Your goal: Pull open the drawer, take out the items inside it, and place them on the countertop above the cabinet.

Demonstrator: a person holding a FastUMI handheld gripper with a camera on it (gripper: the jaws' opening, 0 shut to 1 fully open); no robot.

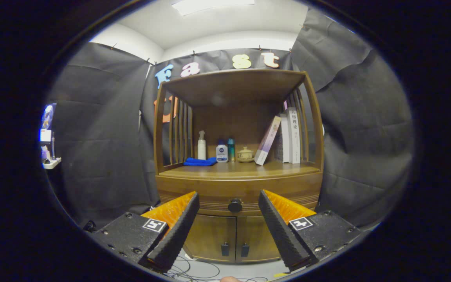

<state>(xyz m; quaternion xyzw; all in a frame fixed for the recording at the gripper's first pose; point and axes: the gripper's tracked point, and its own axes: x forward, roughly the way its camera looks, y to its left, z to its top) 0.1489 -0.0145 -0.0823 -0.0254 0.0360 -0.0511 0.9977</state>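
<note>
Wooden cabinet (238, 184) stands ahead, its drawer (210, 196) shut, round knob (235, 205) at twelve o'clock between the fingertips. The gripper (228, 199) is spread wide, holding and touching nothing. The counter (245, 169) carries bottles (221, 152) and books (288, 137).

A staged booth: black cloth walls (100, 129) hang around a homely wooden cabinet (238, 184).
</note>
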